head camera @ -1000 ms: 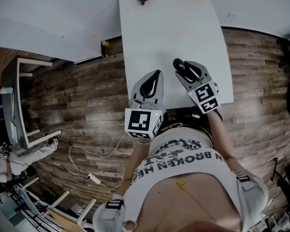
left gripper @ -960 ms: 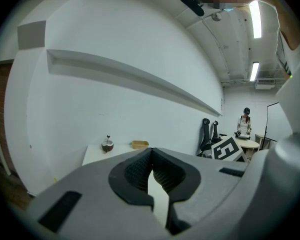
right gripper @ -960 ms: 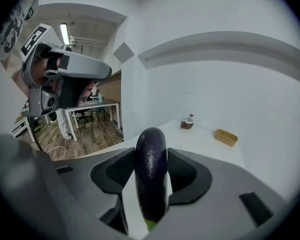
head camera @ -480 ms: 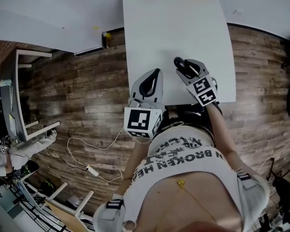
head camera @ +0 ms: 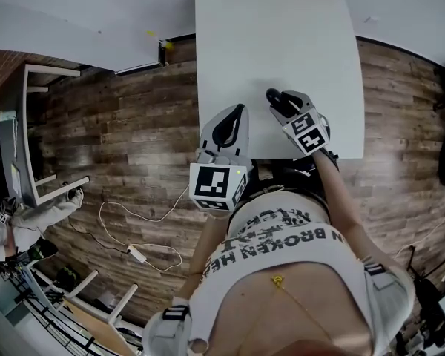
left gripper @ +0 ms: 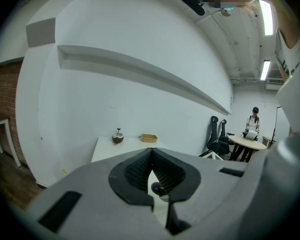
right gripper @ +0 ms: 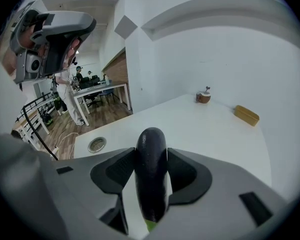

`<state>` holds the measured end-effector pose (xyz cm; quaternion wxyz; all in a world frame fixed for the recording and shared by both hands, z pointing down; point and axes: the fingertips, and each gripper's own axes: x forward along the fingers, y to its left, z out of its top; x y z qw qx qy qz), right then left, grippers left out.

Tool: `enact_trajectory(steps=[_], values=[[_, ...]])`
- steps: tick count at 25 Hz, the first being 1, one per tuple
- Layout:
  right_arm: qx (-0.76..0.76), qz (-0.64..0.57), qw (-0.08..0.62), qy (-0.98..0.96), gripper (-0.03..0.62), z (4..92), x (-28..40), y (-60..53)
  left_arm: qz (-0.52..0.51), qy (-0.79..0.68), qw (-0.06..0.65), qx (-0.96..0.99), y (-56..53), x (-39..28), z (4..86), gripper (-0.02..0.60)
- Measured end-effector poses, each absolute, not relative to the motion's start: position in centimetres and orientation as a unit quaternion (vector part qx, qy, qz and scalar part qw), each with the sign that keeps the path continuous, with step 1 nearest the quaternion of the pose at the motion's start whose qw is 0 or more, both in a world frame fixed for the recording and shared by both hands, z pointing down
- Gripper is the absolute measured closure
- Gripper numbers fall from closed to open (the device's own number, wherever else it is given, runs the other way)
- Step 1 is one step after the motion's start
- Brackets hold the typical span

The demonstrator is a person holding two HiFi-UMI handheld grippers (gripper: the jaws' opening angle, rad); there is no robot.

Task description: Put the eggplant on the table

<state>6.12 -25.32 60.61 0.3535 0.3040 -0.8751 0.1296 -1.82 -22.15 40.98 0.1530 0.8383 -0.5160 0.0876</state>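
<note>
A dark purple eggplant (right gripper: 151, 170) sits lengthwise between my right gripper's (right gripper: 151, 152) pads, its rounded end poking out past the fingertips. The jaws are shut on it. In the head view this gripper (head camera: 277, 99) hangs over the near part of the white table (head camera: 282, 35), and the eggplant (head camera: 272, 95) points toward the table's middle. My left gripper (head camera: 240, 111) hovers at the table's near left corner. In the left gripper view its tips (left gripper: 150, 154) meet with nothing held.
At the table's far end stand a small brown bowl-like thing (right gripper: 204, 97) and a flat yellow-brown tray (right gripper: 246, 115). A round metal grommet (right gripper: 96, 144) sits in the table's left corner. A white cable (head camera: 133, 232) trails over the wooden floor. People and desks are further off.
My right gripper has sunk toward the table with the eggplant still in it, tipping more steeply down. The left gripper has shifted only slightly.
</note>
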Motion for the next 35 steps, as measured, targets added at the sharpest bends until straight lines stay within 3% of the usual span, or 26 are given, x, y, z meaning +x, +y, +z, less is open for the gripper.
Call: enact_trajectory(steps=[15,35], values=[[0.263,0.159,0.41,-0.859,0.391,66.3,5.8,-24.2,0.098,-0.541,0.169,0.818,-21.2,-3.7,42.4,0.583],[0.258,0.162,0.425,-0.852,0.391,68.0,6.1,-23.8,0.1,-0.55,0.172,0.811,-20.7,-4.5,42.8,0.583]])
